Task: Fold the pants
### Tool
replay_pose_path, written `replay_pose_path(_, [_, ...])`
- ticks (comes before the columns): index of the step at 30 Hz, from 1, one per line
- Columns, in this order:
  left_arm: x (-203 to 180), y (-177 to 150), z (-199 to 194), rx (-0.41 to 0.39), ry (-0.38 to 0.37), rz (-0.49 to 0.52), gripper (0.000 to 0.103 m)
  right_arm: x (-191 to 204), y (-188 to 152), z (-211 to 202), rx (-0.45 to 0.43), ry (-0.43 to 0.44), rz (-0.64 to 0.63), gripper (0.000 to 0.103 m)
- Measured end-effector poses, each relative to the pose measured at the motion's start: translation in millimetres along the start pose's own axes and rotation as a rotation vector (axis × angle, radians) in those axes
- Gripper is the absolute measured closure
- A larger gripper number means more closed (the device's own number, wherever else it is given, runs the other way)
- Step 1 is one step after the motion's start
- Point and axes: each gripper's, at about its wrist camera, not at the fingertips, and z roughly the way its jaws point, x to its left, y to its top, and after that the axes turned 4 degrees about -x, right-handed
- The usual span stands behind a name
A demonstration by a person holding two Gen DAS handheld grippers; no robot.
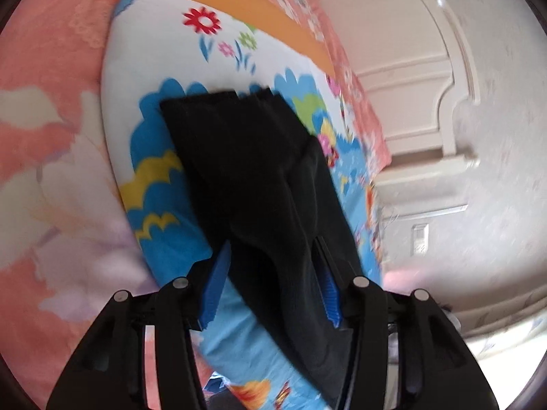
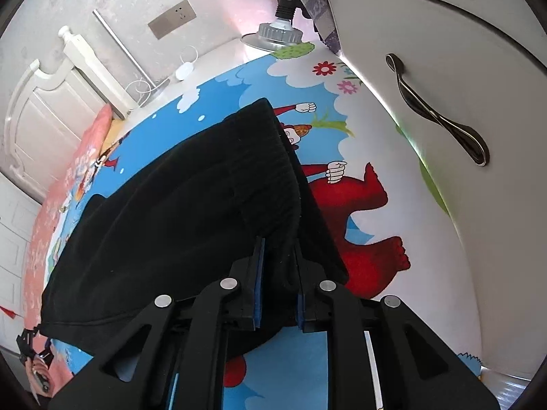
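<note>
Both tongs sit at the black pants (image 1: 253,177), which lie on the cartoon-printed sheet (image 1: 154,177) of the bed. My left tongs (image 1: 271,256) stand about half open: the blue pads (image 1: 217,283) are clearly parted, and a dark strip of the pants runs between them. The cloth brushes the right-hand pad but is not pinched. From this side the pants stretch away from me as a long, narrowing band, their far end cut square and lying flat on the blue and white print.

My right tongs (image 2: 278,256) are clamped tight on the pants, a thick fold of black cloth squeezed between their blue pads. Ahead of them the ribbed waistband (image 2: 273,157) rises in a ridge, and the rest of the garment spreads to the left over the sheet, doubled over itself in layers.

Around the pants the sheet shows blue sky, white clouds, flowers and a large red cartoon figure (image 2: 359,218). A pink floral bedcover (image 1: 51,157) lies beside it. Beyond the bed edge stands a white panelled headboard (image 2: 44,116). To the right is a white cabinet door (image 2: 461,68) with a dark curved handle (image 2: 437,116). A metal lamp (image 2: 280,30) hangs near the far corner, below a wall socket plate (image 2: 172,18).
</note>
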Motion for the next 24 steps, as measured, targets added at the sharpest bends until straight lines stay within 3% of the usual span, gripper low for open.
replay_pose_path(3, [4.0,15.5,5.4,-0.003,-0.020,-0.052,0.070,5.7,-0.7,1.2,-0.013,-0.037,-0.037,0.085])
replay_pose_path(4, [1.2,20.5,7.9,0.001,-0.014,-0.053,0.085,6.8,-1.3,1.2,-0.014,-0.046,-0.047,0.085])
replay_pose_path(5, [-6.9,24.7,4.1,-0.020,0.010,-0.025,0.085,6.5,-2.7,0.1,-0.014,-0.049,-0.050,0.085])
replay_pose_path(6, [-17.9,25.2,-2.1,-0.057,0.030,0.019,0.087,5.5,-2.8,-0.5,-0.013,-0.051,-0.051,0.085])
replay_pose_path(8, [-50.4,17.0,-20.7,-0.162,0.100,0.200,0.087,6.2,-3.5,-1.0,-0.016,-0.063,-0.063,0.085])
replay_pose_path(9, [-60.1,9.4,-19.8,-0.191,0.175,0.288,0.087,7.2,-4.5,-1.2,-0.019,-0.074,-0.073,0.085])
replay_pose_path(11, [-41.5,8.5,2.4,-0.126,0.286,0.291,0.086,11.4,-5.8,-0.2,-0.029,-0.101,-0.093,0.085])
replay_pose_path(12, [-32.7,10.3,11.3,-0.102,0.301,0.270,0.077,13.3,-5.6,0.5,-0.031,-0.114,-0.105,0.085])
replay_pose_path(16, [-31.9,8.6,0.5,-0.153,0.329,0.293,0.056,17.9,-4.3,1.2,-0.032,-0.166,-0.156,0.083])
replay_pose_path(18, [-33.5,13.7,2.0,-0.146,0.443,0.313,0.051,19.3,-4.9,0.2,-0.040,-0.217,-0.178,0.081])
replay_pose_path(20, [-38.0,9.4,-5.5,-0.178,0.502,0.298,0.048,26.4,-7.6,-8.3,-0.060,-0.264,-0.213,0.080])
replay_pose_path(22, [-71.7,-6.6,-8.7,-0.290,0.587,0.453,0.050,38.1,-12.7,-20.7,-0.107,-0.372,-0.271,0.080])
replay_pose_path(24, [-115.7,-35.6,-0.9,-0.387,0.598,0.665,0.048,47.7,-19.2,-36.2,-0.176,-0.524,-0.330,0.078])
